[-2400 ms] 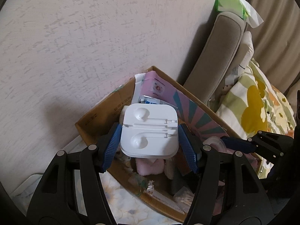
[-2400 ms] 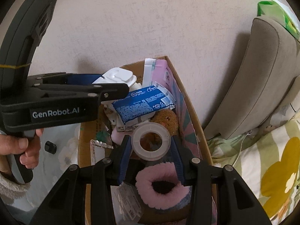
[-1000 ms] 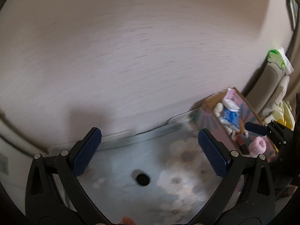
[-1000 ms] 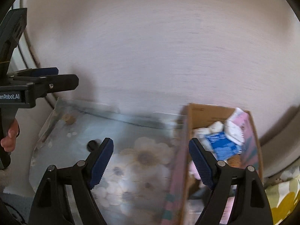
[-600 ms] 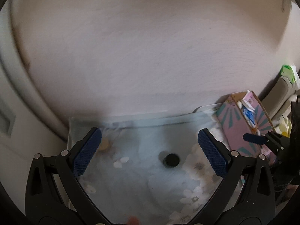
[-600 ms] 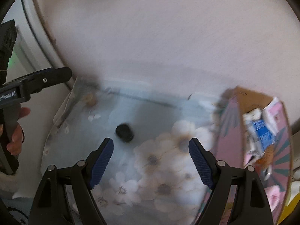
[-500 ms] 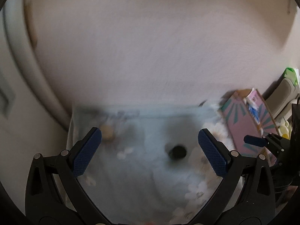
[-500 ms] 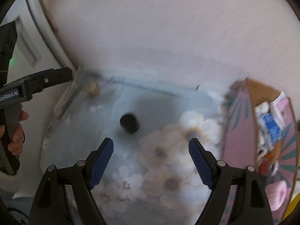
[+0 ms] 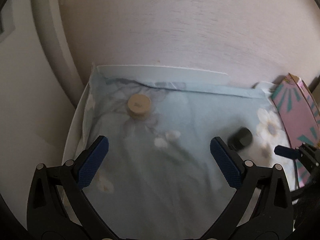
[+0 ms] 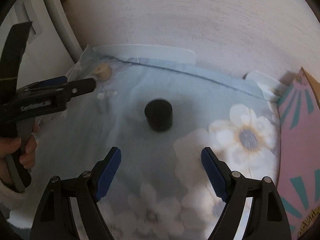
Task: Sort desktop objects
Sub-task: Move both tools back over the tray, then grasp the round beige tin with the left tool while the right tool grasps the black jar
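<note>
Two small round things sit on a pale blue flowered cloth (image 10: 200,160): a black cap (image 10: 159,117) near the middle and a tan wooden cap (image 9: 139,106) toward the far left corner, well apart. At the right edge stands a pink patterned box (image 10: 300,140); its contents cannot be seen. Both tools tilt downward over the cloth. The left gripper (image 9: 159,162) is spread wide and empty, and so is the right gripper (image 10: 161,173), just short of the black cap.
</note>
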The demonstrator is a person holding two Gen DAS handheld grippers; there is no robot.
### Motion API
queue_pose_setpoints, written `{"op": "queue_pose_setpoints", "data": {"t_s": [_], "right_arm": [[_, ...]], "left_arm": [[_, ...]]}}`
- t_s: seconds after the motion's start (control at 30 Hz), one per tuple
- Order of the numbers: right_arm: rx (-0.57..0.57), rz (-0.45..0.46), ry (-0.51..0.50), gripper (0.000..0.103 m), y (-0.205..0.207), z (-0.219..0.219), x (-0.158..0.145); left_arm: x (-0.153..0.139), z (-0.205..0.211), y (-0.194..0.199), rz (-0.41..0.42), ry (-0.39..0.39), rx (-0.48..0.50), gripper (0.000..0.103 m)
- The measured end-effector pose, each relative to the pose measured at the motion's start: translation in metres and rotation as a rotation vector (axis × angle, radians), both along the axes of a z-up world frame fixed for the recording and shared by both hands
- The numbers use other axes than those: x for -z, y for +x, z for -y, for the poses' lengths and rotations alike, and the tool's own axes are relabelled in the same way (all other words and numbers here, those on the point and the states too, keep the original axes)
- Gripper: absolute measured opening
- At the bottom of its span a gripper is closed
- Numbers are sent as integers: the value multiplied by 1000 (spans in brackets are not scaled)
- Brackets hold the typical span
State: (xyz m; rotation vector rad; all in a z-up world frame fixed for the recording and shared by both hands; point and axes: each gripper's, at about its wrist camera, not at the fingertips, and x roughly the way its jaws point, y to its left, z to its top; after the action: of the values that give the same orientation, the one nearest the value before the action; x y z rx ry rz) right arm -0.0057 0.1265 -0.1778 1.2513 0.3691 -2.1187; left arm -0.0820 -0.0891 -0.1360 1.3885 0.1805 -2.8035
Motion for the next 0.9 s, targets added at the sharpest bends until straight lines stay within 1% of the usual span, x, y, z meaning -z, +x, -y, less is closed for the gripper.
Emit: {"op": "queue_pose_setpoints", "data": {"t_s": [0.07, 0.13, 0.17, 0.23, 0.27, 0.33, 0.4, 0.47, 0.5, 0.53, 0.57, 0.6, 0.63, 0.67, 0.7, 0.73, 0.77, 0.9], "right_arm": [[12, -29, -4, 79, -4, 7, 3], [23, -40, -8, 71, -10, 12, 6], [30, -41, -10, 70, -13, 15, 9], [45, -45, -13, 67, -18, 18, 13], [54, -44, -18, 67, -21, 20, 16], [64, -47, -20, 61, -24, 21, 17], [75, -60, -12, 57, -26, 22, 18], [85, -67, -13, 56, -29, 24, 17], [87, -68, -16, 55, -30, 24, 17], [-82, -72, -21, 54, -31, 24, 17], [-81, -77, -22, 53, -32, 25, 16], [-82, -78, -21, 50, -32, 26, 16], [-86, -77, -22, 46, -33, 27, 16], [-94, -70, -24, 42, -34, 29, 17], [-104, -63, -26, 33, -34, 31, 18], [-109, -71, -19, 33, -33, 33, 18], [-113, -81, -8, 33, -33, 35, 18], [-111, -76, -12, 33, -33, 35, 16]], "left_arm": [[5, 0, -12, -15, -3, 5, 99], [10, -1, -24, -26, -24, 16, 94], [13, -1, -29, -25, -31, 19, 93], [18, 1, -38, -22, -38, 20, 87], [21, 3, -41, -19, -37, 19, 86], [24, 6, -45, -18, -29, 10, 85], [27, 9, -47, -21, -5, 2, 85], [29, 11, -50, -18, 8, 4, 81], [31, 10, -52, -17, 5, 8, 77], [32, 9, -55, -13, -1, 13, 75], [33, 9, -56, -12, -2, 16, 73], [34, 9, -58, -10, 0, 18, 69], [35, 9, -60, -9, 4, 18, 62], [36, 9, -62, -10, 10, 15, 57], [37, 9, -63, -9, 19, 19, 48], [38, 10, -66, -4, 21, 26, 37], [39, 10, -67, 0, 19, 27, 32], [38, 14, -70, 0, 38, 28, 31]]}}
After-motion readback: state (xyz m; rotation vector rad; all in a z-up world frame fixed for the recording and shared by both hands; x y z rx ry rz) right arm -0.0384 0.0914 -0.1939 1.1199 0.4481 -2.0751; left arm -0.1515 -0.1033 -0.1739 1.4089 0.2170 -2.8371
